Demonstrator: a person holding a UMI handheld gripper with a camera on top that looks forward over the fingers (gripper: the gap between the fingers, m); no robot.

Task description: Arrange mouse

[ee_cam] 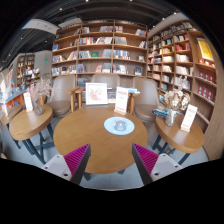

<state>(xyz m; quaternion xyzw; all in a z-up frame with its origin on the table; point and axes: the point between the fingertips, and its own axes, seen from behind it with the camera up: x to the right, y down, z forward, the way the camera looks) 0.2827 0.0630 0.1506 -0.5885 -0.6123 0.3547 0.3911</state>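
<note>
Two fingers of the tongs (111, 160) stand spread wide at the near end of the view, their pink pads (74, 158) facing inward with nothing between them. They hang well short of the round wooden desk (90, 135) ahead.

On that desk, a little right of its middle and well beyond the fingertips, lies a round pale mat (119, 126) with a small grey object on it. I judge this to be the mouse (120, 125), though it is too small to tell for certain.

To do the approach well, I would carry the tongs forward and down over the near rim of the desk, keep the fingers wide as they are, and line them up so the mouse comes between the pads squarely. Closing should wait until both pads flank its sides, since a smooth curved shell could slip out of a skewed pinch.

At the far edge of the desk stand a white display card (96, 94) and a second upright sign (121, 100). Both carry print, but none of it can be read. Smaller desks stand left (27, 121) and right (180, 135), and beyond all are tall bookshelves (100, 50), their spines illegible.
</note>
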